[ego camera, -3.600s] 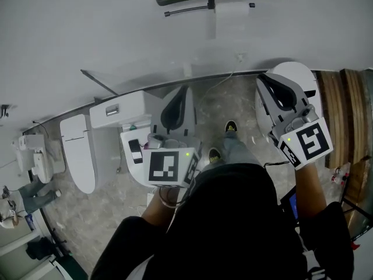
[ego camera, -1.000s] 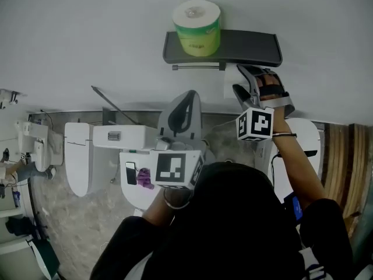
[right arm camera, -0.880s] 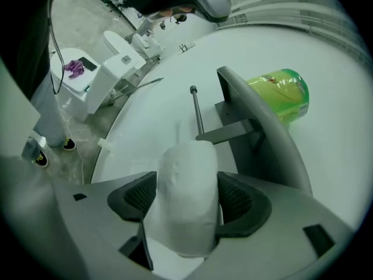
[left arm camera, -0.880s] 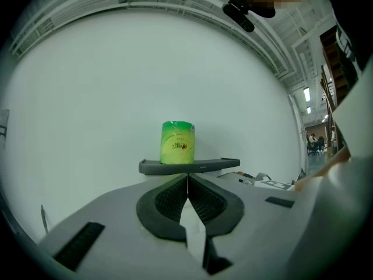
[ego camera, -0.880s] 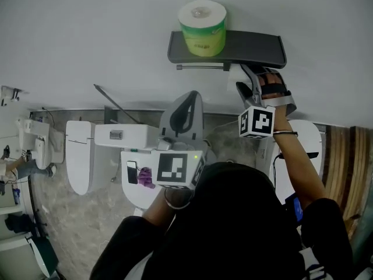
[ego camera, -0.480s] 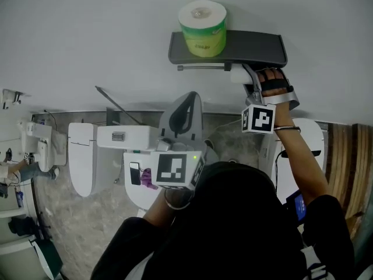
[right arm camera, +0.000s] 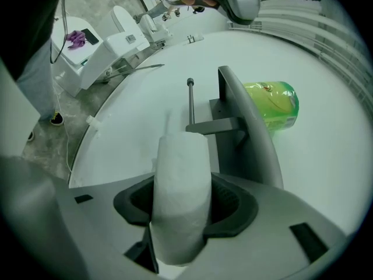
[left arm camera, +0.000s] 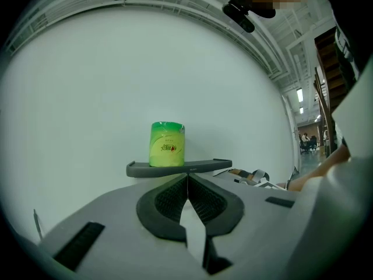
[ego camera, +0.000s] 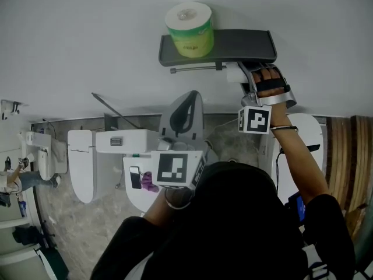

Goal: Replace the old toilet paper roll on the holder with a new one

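Right hand-held gripper [right arm camera: 182, 206], its jaws just closing, clamps the thin white old roll [right arm camera: 180, 156] by the holder [right arm camera: 247, 127].

At upper centre, the shelf's [ego camera: 245, 42] left end is occupied by a wrapped roll [ego camera: 188, 22]; its right half is bare. The bar [ego camera: 195, 69] beneath is left unobstructed leftward.

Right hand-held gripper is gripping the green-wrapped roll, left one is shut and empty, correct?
No. The right gripper view shows the right hand-held gripper, jaws just closed, gripping the white roll; the green-wrapped roll stands on the shelf. The left hand-held gripper is shut and empty.
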The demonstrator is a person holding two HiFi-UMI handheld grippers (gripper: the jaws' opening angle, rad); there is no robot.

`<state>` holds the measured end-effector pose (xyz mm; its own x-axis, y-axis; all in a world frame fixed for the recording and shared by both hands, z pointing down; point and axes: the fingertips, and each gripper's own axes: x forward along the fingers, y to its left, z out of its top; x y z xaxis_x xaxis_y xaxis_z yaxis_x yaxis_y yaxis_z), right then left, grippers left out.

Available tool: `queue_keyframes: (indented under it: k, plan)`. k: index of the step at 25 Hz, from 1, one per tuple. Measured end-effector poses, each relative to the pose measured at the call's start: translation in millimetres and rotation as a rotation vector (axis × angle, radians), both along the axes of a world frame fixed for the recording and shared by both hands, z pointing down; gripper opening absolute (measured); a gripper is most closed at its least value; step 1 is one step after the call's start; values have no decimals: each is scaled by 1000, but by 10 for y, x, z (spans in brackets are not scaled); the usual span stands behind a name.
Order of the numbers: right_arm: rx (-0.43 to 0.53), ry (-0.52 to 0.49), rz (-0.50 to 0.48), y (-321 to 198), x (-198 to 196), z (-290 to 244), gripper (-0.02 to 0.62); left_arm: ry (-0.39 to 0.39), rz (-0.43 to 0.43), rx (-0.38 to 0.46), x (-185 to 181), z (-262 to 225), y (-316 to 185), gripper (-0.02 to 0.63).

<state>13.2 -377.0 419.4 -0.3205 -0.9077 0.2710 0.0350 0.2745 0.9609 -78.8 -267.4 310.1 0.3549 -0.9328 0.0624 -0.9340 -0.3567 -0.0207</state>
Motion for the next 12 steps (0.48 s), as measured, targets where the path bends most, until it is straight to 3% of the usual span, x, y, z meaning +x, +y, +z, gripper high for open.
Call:
queue_keyframes:
  k: [12]
  plan:
    - [15, 43, 70, -95, 125, 83, 227, 0, 4, 20, 33, -13, 60, 23]
